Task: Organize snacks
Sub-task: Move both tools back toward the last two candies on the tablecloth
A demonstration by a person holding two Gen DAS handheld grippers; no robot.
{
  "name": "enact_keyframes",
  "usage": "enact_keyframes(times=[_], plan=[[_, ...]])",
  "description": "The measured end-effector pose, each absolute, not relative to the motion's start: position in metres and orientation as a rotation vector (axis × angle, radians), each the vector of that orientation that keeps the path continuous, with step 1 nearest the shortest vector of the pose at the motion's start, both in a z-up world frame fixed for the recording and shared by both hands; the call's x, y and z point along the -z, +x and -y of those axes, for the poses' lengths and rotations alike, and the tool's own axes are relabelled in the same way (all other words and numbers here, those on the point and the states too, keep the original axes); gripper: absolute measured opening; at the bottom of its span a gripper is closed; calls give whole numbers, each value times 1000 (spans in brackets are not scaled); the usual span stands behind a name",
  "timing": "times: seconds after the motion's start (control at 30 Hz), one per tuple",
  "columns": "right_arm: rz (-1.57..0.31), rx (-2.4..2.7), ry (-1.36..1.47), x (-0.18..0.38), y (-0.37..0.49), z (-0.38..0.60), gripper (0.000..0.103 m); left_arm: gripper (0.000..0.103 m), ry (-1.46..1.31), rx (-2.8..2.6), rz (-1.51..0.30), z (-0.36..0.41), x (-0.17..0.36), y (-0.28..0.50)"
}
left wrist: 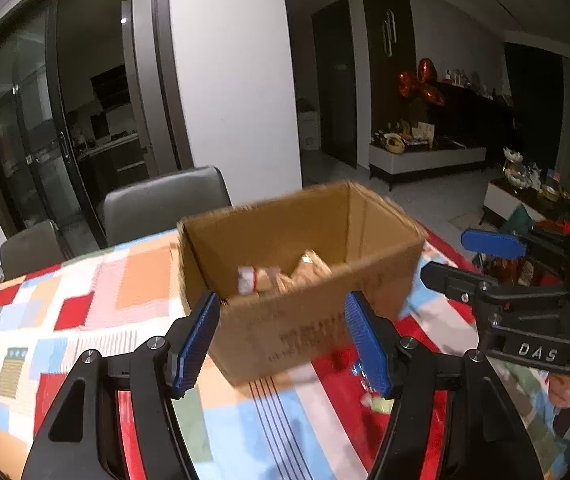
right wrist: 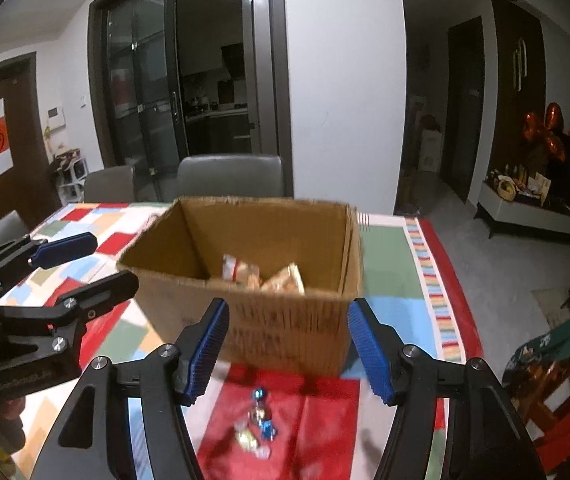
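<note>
An open cardboard box [left wrist: 305, 320] [right wrist: 285, 320] stands on the patchwork tablecloth [left wrist: 85, 300] [right wrist: 397, 280]. Several snack packs [left wrist: 285, 276] [right wrist: 261, 276] lie on its floor. A few small wrapped candies [right wrist: 257, 428] [left wrist: 369, 388] lie on a red patch of cloth just in front of the box. My left gripper [left wrist: 283, 344] is open and holds nothing, its blue pads framing the box's near wall from short of it. My right gripper [right wrist: 289, 348] is also open and holds nothing, above the candies. Each gripper shows in the other's view: the right gripper [left wrist: 445, 256], the left gripper [right wrist: 113, 260].
Grey chairs [left wrist: 165, 200] [right wrist: 229, 176] stand behind the table's far side. The table's right edge [right wrist: 465, 300] drops to a grey floor. A low cabinet [right wrist: 533, 212] with ornaments stands further right, and glass doors [left wrist: 37, 128] to the left.
</note>
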State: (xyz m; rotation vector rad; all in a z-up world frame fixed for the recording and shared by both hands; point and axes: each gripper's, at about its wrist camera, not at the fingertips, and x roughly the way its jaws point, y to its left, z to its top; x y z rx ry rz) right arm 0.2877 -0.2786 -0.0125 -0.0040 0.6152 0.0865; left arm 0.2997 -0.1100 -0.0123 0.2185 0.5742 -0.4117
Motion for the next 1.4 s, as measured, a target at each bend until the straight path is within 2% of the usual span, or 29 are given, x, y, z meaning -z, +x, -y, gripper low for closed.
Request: enact_keyframes(times=[0.47,0.93,1.1,1.4], plan=[[-732,-86,-3,69,248,295,62,63,229,536,-712,139,81,265],[-826,-60,29,113,248,310,62,49,160,597,-896,164,147,285],[-840,-55,50,121,250,314,58,46,102,584,-949,169,157,294],[-851,-54,65,126,256,316,58,39,140,545,-931,178,163,295]])
